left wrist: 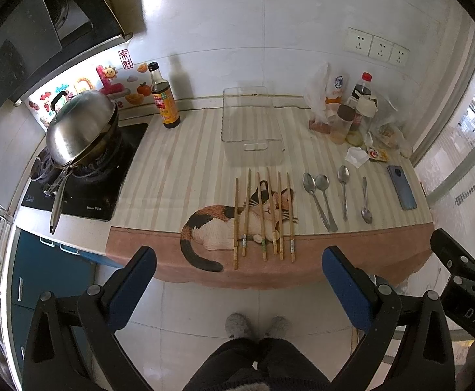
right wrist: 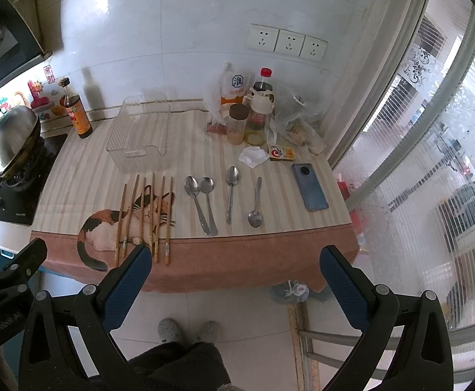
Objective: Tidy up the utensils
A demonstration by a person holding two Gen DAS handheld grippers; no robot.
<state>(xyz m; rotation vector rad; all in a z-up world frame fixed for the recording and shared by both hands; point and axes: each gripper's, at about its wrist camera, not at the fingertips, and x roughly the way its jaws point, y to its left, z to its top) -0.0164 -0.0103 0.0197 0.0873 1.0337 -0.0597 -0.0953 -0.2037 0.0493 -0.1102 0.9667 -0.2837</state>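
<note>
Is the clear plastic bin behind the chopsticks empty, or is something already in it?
Empty. Through the clear bin only the striped cloth shows; chopsticks and spoons lie outside it.

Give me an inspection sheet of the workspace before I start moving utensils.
Surface: striped cat-print cloth over the counter, hanging over the front edge.
Job's things: six chopsticks side by side; four spoons, one reversed; clear bin empty behind them.
Clutter: sauce bottle, jars and bags, phone, tissue.
Grippers: left tool and right tool open, empty, in front of the counter edge.
Cables: nothing seen.
Surroundings: lidded wok on the stove, wall sockets, window right.
</note>
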